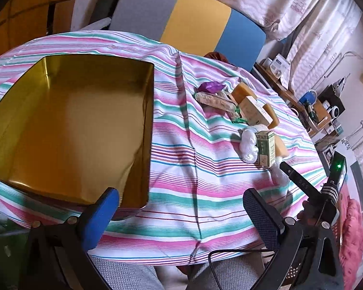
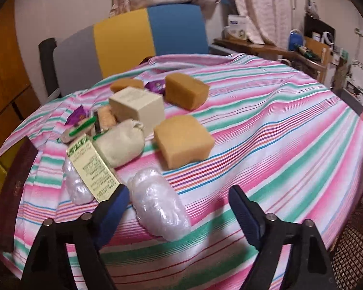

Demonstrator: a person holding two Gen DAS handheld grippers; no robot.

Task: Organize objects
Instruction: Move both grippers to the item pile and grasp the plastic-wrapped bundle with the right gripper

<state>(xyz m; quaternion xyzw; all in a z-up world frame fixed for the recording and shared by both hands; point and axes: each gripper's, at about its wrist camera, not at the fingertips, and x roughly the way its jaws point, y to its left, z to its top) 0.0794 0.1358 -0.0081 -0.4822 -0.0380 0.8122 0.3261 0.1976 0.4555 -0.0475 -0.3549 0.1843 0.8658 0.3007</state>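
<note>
My right gripper point(image 2: 179, 200) hovers, jaws spread, over the near plastic-wrapped bundle point(image 2: 158, 211), which looks light, soft and slippery, so I would pinch its middle for the tin point(image 1: 67, 125) at left.

Tin to the left, heap of goods to the right, all on the cloth

The open tin point(image 1: 70, 125) sits on the tablecloth point(image 1: 205, 169), well left of the pile; in the pile, a plastic bundle point(image 2: 158, 207) lies nearest, a printed carton point(image 2: 94, 169) just left of it, a sponge point(image 2: 184, 142) behind, a box point(image 2: 138, 108) further back, and a chair point(image 2: 133, 38) beyond the table.
</note>
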